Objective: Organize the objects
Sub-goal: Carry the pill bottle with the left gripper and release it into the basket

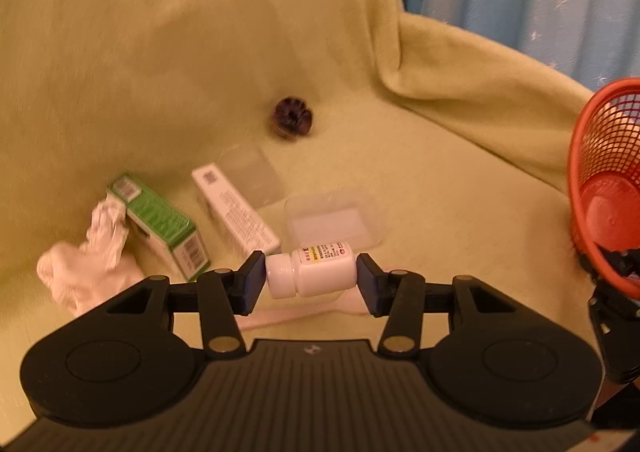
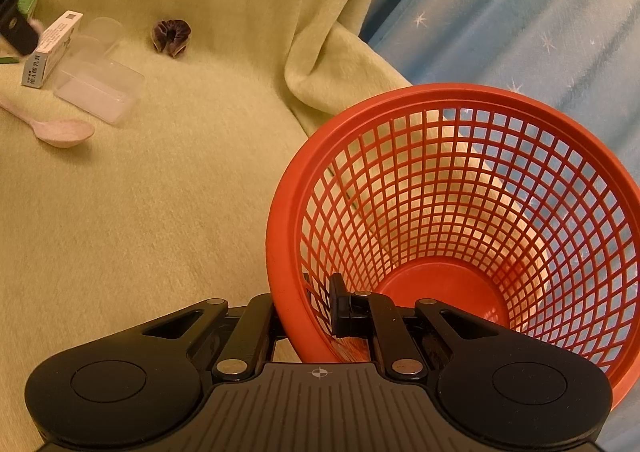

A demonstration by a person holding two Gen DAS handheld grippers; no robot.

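My left gripper (image 1: 311,278) clamps the pill bottle (image 1: 310,271) end to end at lower centre: light, rigid, slippery plastic. My right gripper (image 2: 308,316) pinches the red basket (image 2: 280,211) rim.

both wrist cams tilt down, close over the green blanket (image 1: 440,179), sharing the red basket (image 2: 460,211) and far clutter.

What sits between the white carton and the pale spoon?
A clear rectangular plastic tub, seen in the right wrist view between the white carton and the pale spoon.
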